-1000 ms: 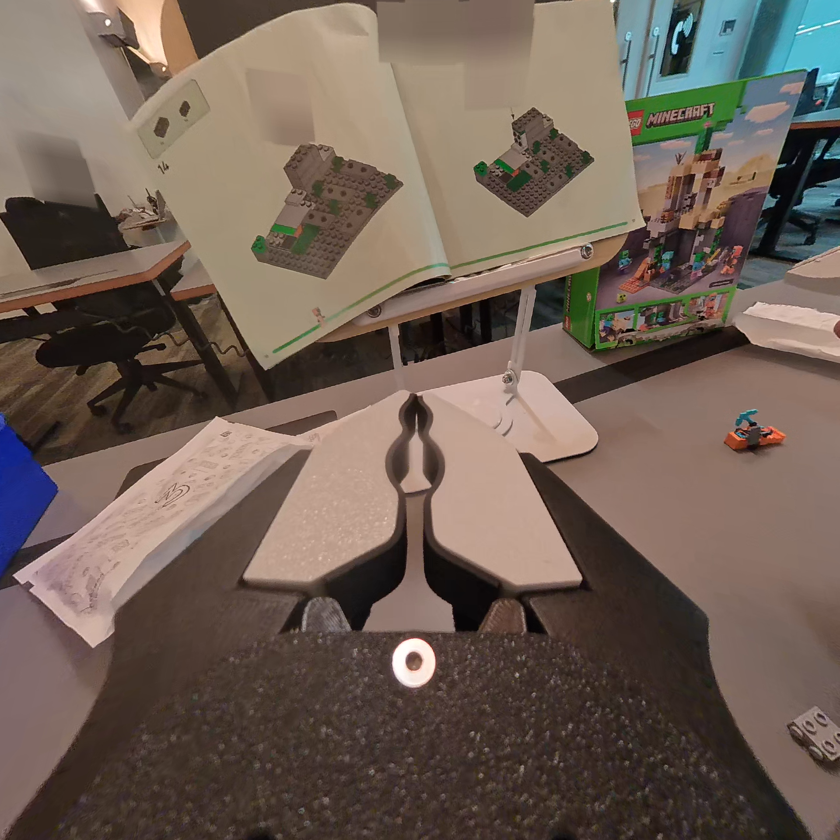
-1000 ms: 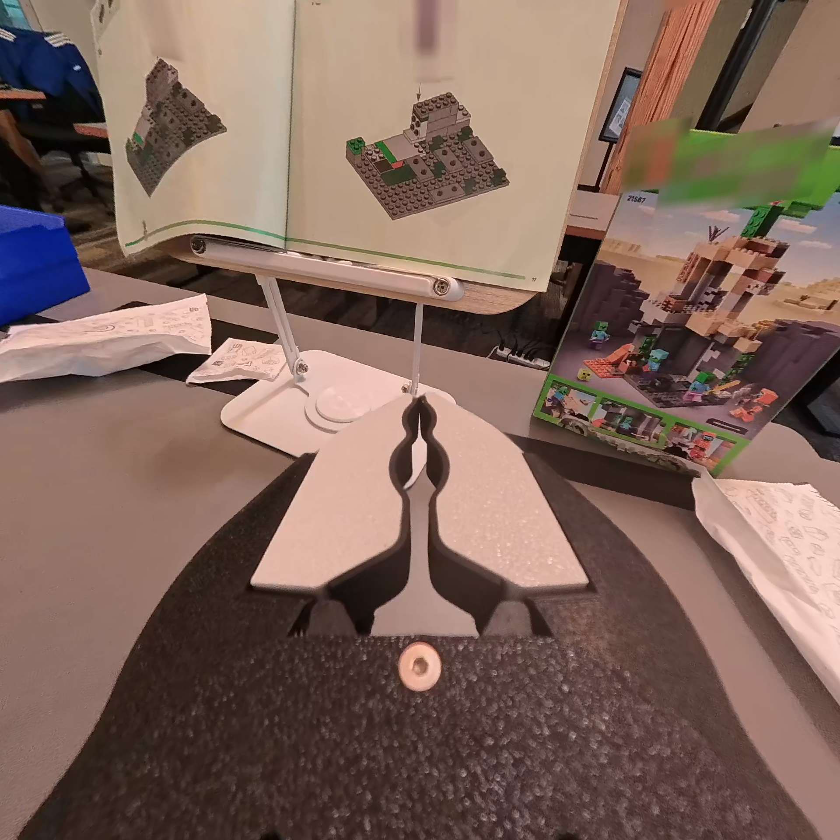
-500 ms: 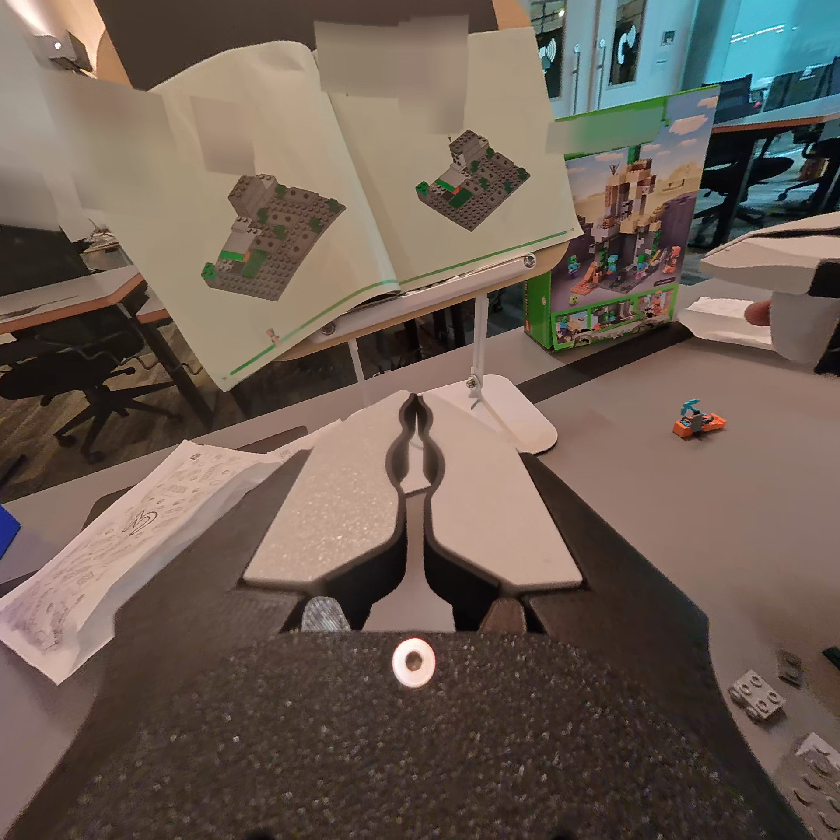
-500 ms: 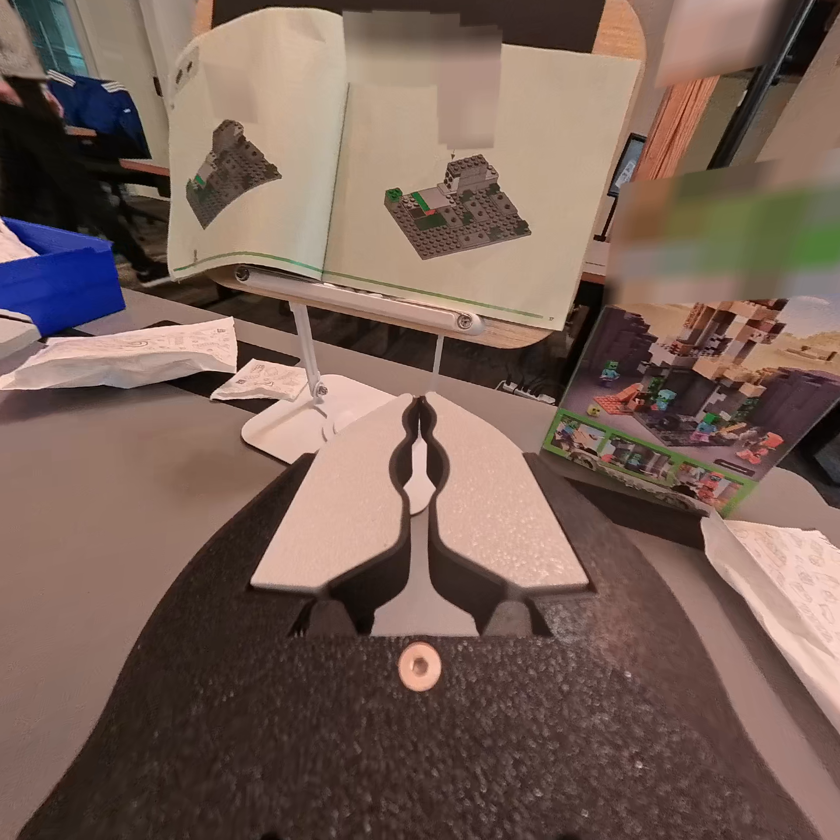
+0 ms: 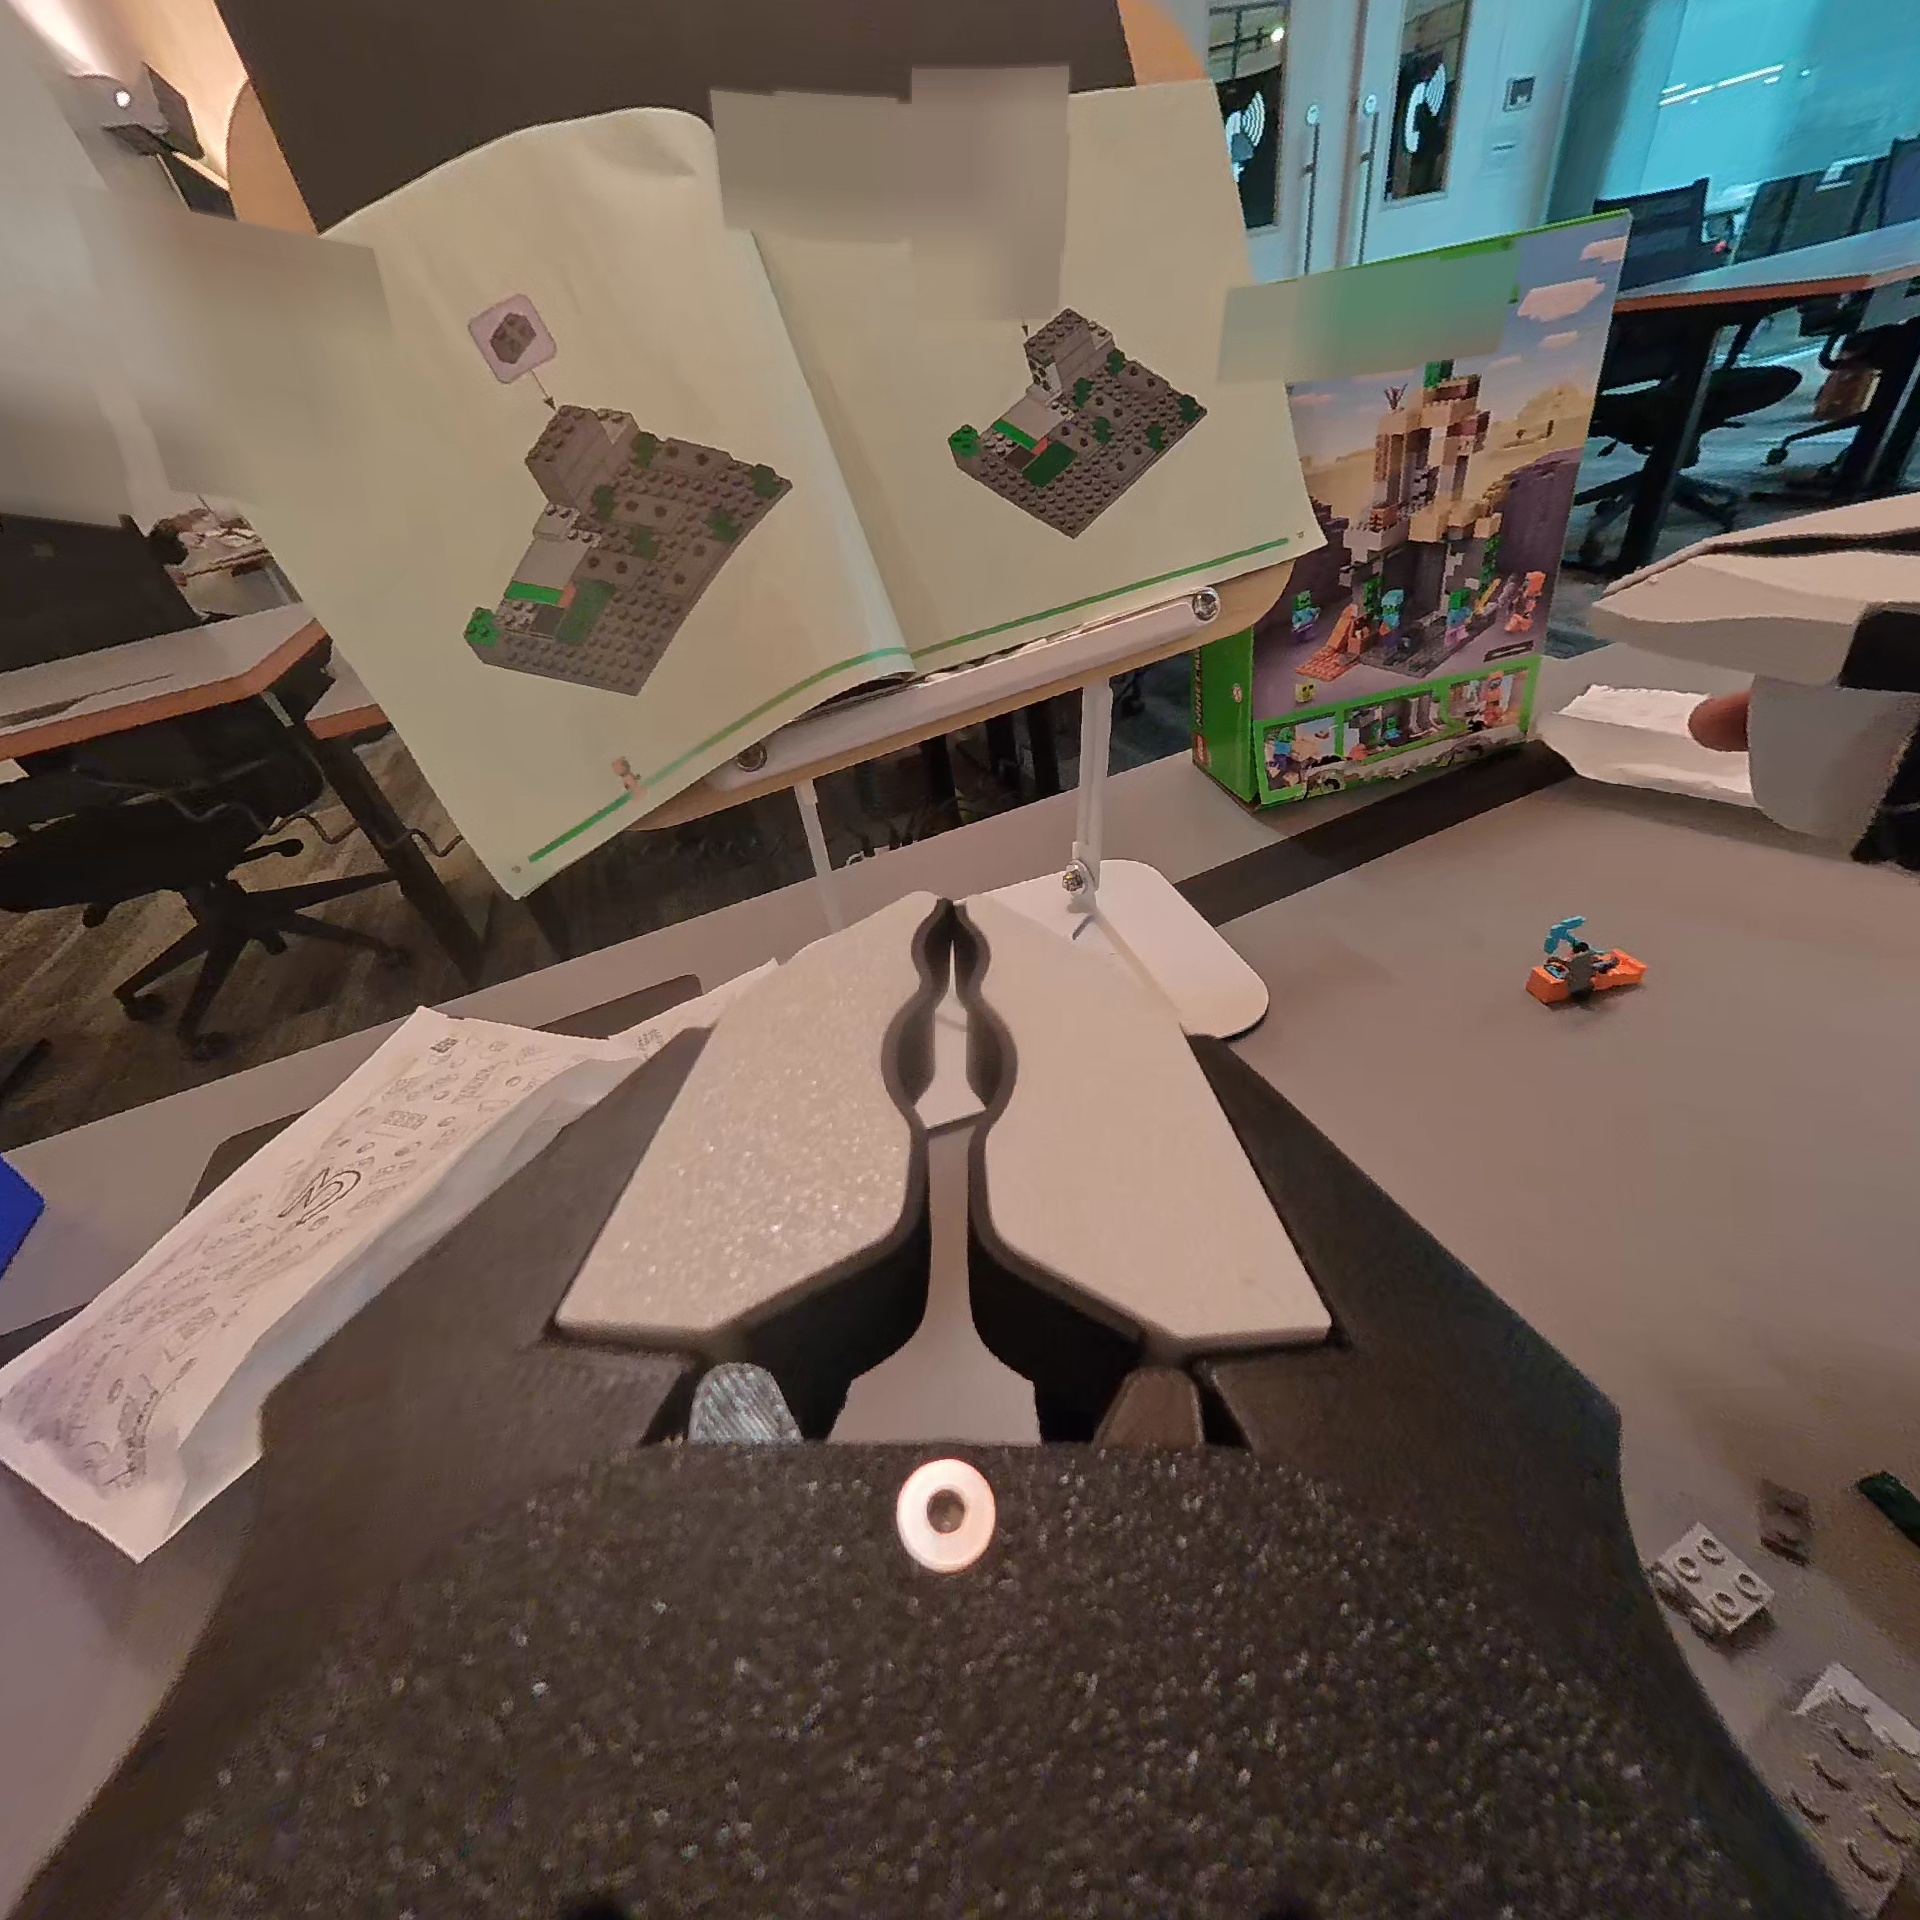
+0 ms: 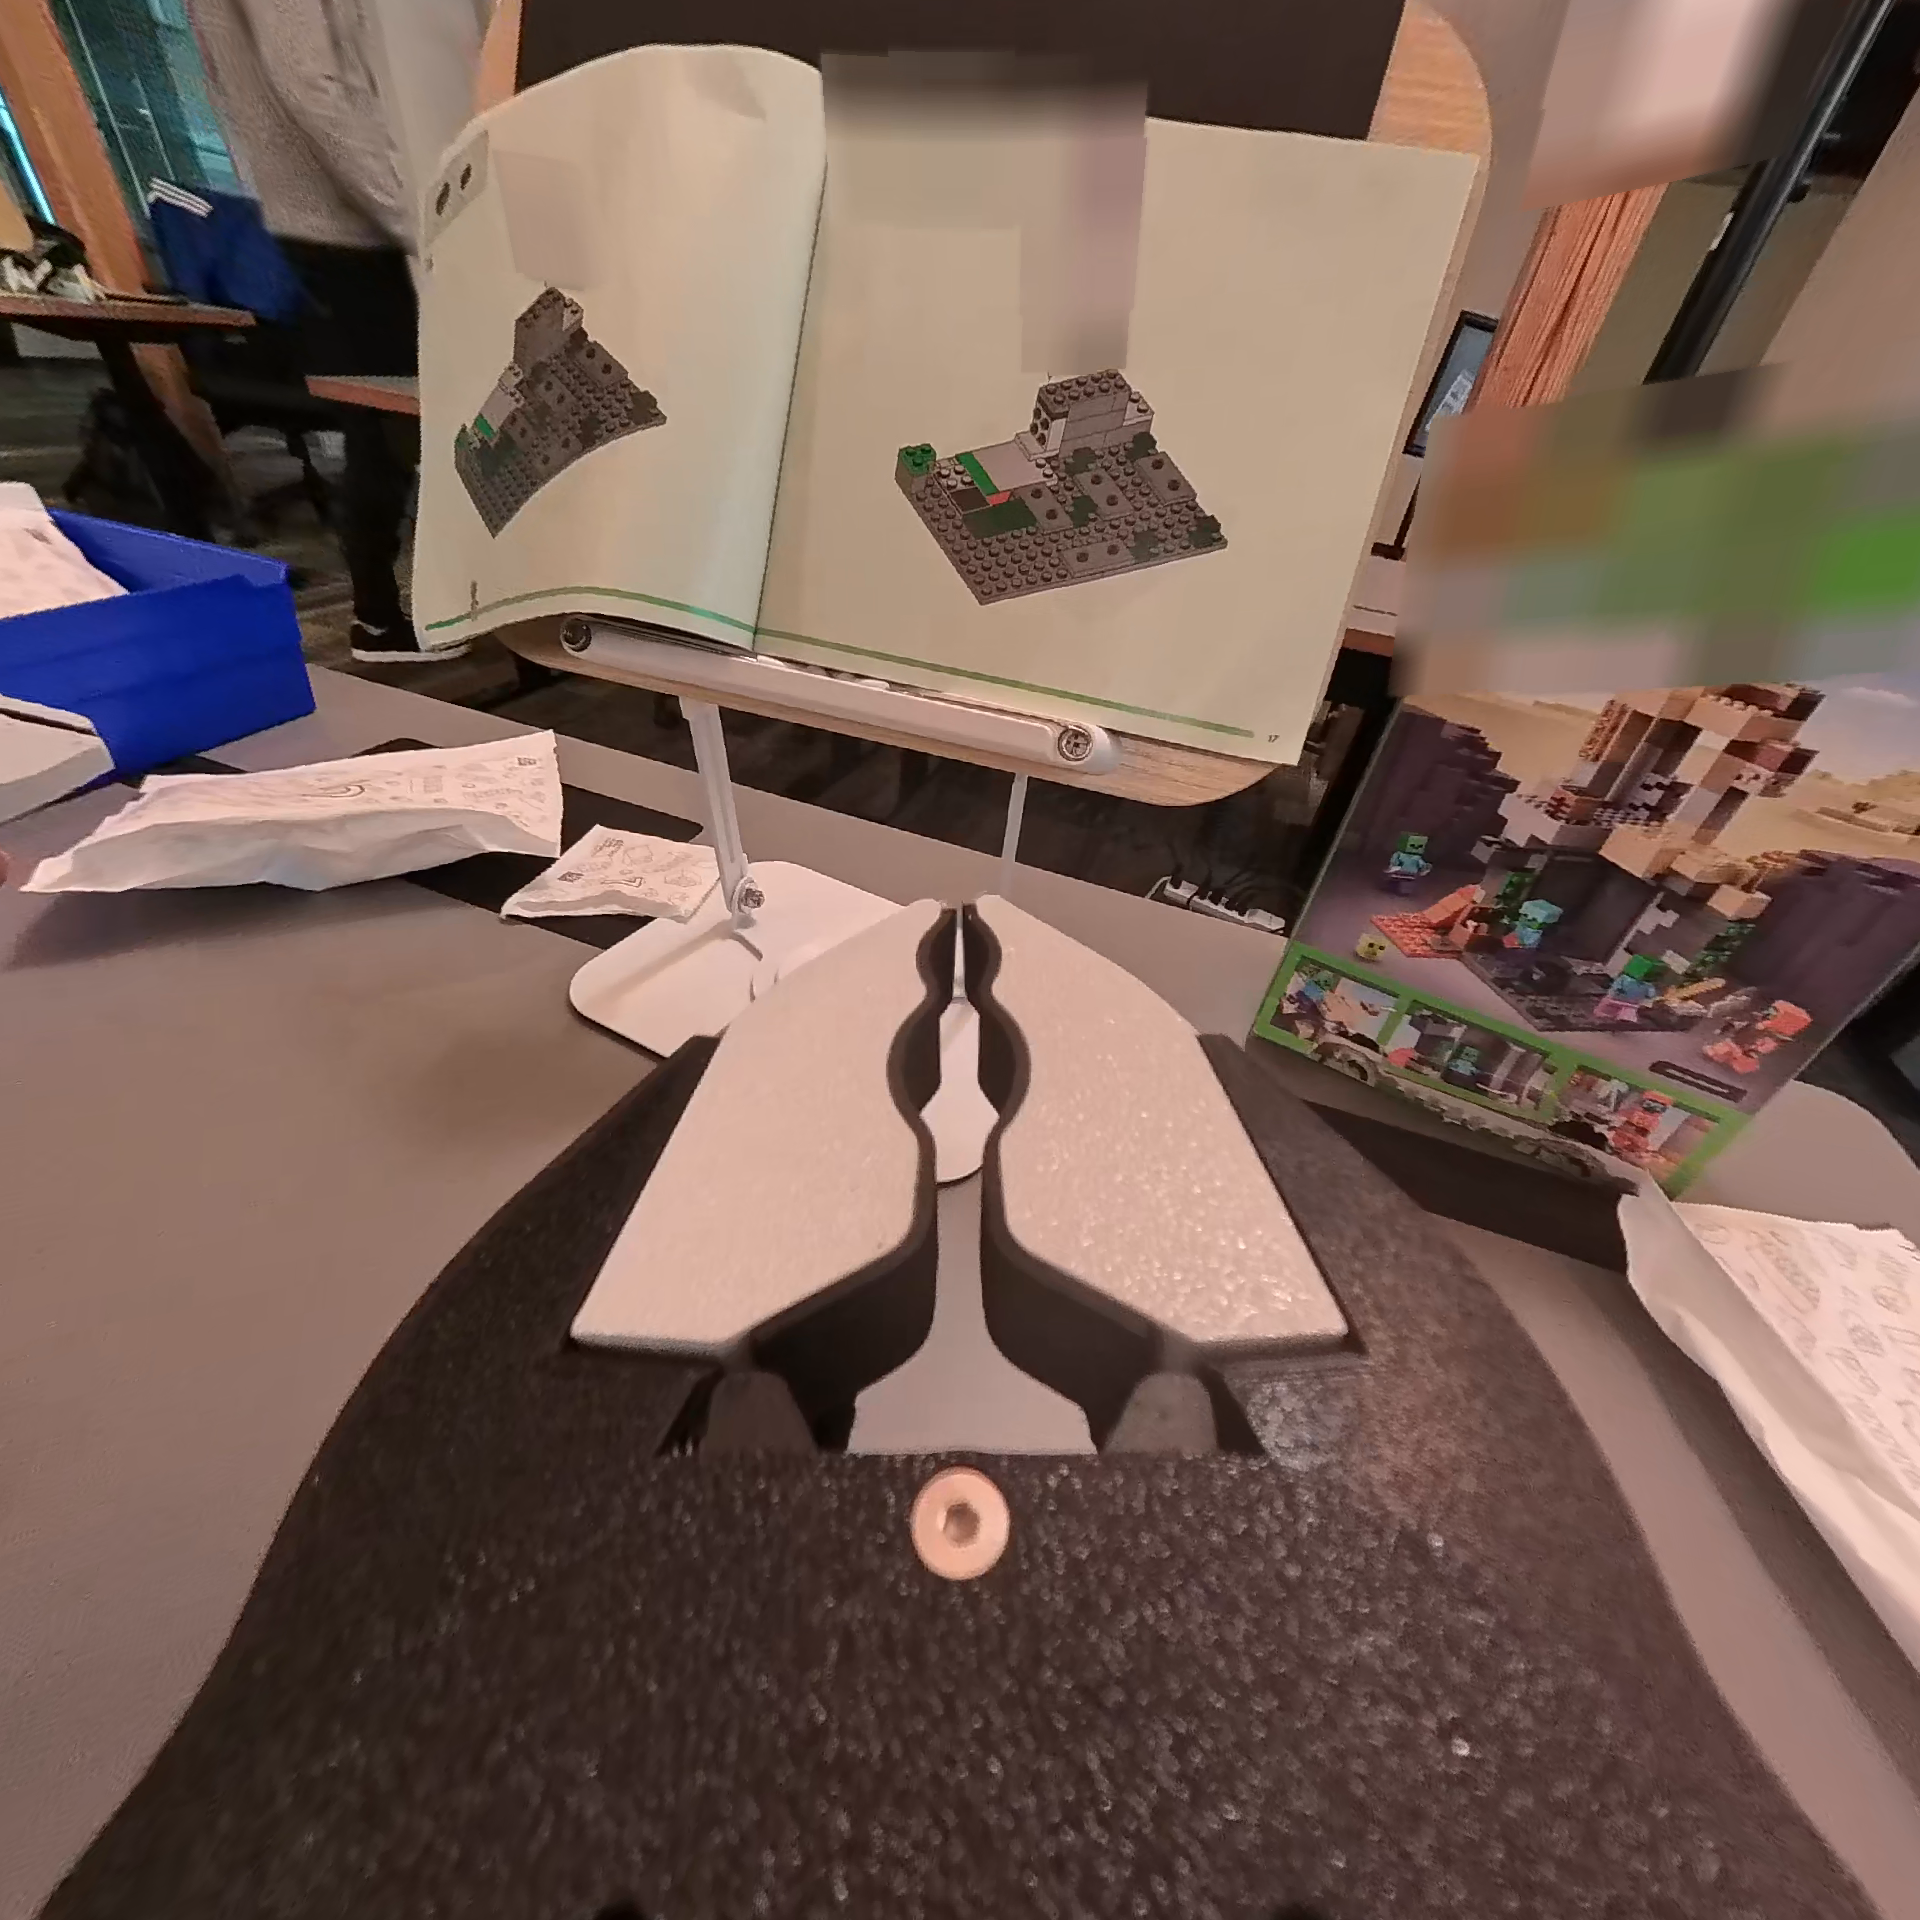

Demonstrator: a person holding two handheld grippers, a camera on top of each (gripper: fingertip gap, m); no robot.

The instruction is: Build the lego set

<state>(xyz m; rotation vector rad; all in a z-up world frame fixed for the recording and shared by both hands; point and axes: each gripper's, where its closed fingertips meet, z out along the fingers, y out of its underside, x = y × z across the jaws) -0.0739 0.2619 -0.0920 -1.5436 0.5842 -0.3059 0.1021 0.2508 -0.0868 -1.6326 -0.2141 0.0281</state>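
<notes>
My left gripper [image 5: 951, 914] is shut and empty, held above the grey table [image 5: 1558, 1195]. My right gripper [image 6: 961, 914] is shut and empty too; it also shows at the right edge of the left wrist view [image 5: 1766, 592]. An open instruction booklet [image 5: 831, 488] rests on a white stand [image 5: 1164, 935] straight ahead; it also shows in the right wrist view [image 6: 935, 416]. A small orange and blue lego piece [image 5: 1584, 971] lies on the table to the right. A light grey plate [image 5: 1709, 1590] and small dark pieces [image 5: 1782, 1522] lie at lower right.
The set's box [image 5: 1403, 540] stands behind the stand on the right, also in the right wrist view [image 6: 1600, 935]. White paper bags lie at left [image 5: 260, 1236], at left [image 6: 301, 821] and at right [image 6: 1797, 1371]. A blue bin [image 6: 156, 634] sits far left. Office chairs and desks stand beyond. Some 20 centimetres of space lies between my two pairs of fingers. The light grey plate [image 5: 1709, 1590] is about equally far from each gripper, around 25 centimetres.
Both grippers have pulled back and tilted, so the booklet sits farther off. In the left view the right gripper and more loose pieces have come into sight at the right.
</notes>
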